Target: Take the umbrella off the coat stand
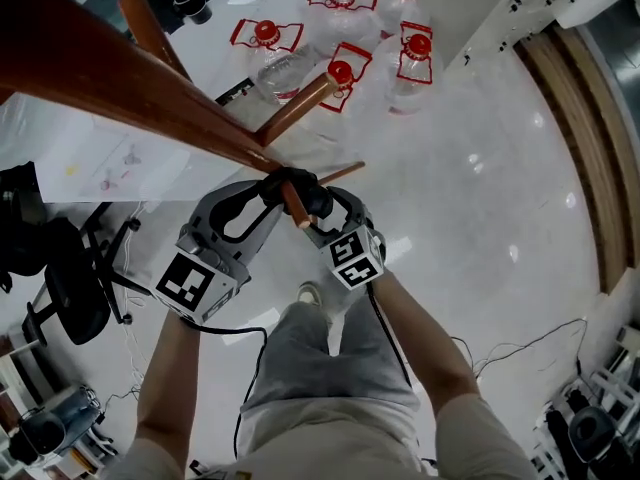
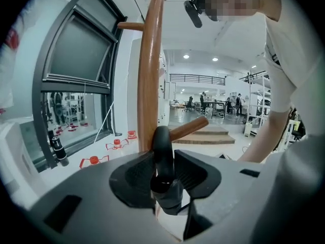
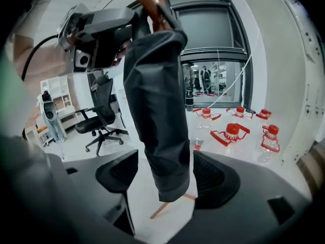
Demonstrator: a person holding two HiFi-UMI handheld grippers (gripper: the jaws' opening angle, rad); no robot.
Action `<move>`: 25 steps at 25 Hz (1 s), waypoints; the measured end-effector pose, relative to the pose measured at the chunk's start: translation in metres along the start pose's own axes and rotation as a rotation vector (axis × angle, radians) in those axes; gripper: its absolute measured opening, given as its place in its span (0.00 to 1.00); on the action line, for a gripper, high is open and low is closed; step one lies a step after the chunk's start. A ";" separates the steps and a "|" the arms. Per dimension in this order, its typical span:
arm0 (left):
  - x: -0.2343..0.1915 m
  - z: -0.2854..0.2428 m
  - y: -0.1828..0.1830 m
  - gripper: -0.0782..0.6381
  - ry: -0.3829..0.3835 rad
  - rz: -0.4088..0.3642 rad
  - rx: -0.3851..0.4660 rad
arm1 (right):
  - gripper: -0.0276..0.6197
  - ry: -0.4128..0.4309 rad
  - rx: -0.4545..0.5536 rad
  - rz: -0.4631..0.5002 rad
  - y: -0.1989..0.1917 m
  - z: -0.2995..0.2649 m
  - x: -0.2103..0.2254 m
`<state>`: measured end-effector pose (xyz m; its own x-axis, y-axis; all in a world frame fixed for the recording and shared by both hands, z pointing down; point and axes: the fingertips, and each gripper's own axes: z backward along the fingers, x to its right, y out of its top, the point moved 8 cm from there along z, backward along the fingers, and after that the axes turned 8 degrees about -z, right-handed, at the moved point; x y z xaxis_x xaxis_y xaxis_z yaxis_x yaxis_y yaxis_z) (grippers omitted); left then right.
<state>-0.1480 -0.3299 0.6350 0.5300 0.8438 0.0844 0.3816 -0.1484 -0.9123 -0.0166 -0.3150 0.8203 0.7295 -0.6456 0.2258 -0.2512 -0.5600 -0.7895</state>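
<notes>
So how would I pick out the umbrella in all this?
Find the tall wooden coat stand. The umbrella hangs from it, a dark grey bundle of folded fabric topped by a black hook handle. It is the only soft, dark thing among the bare wooden pegs.

Head view steeply down onto coat stand [image 1: 130,90], gripper views close beside it, all sharing red-capped bottles [image 1: 415,46].

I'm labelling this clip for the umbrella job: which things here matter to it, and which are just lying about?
Part of the job: umbrella, its black handle, wooden coat stand, left gripper, right gripper.
Just lying about: red-capped bottles, black office chair.
</notes>
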 end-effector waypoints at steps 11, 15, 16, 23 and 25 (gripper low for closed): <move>0.000 -0.003 -0.011 0.28 0.006 0.020 0.080 | 0.52 -0.063 -0.018 0.069 -0.026 -0.042 0.010; -0.001 -0.003 -0.011 0.27 0.004 0.018 0.070 | 0.48 -0.061 0.004 0.082 -0.027 -0.042 0.011; -0.001 -0.003 -0.011 0.27 0.005 0.017 0.064 | 0.47 -0.063 0.004 0.081 -0.027 -0.042 0.011; 0.006 0.005 0.000 0.27 0.005 0.028 0.062 | 0.44 -0.104 0.005 0.078 -0.021 -0.028 0.006; 0.008 0.012 0.008 0.27 0.003 0.034 0.065 | 0.44 -0.107 0.003 0.077 -0.016 -0.018 0.001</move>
<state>-0.1496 -0.3180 0.6240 0.5442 0.8372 0.0546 0.3133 -0.1424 -0.9389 -0.0235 -0.3161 0.8434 0.7717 -0.6277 0.1022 -0.3077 -0.5092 -0.8037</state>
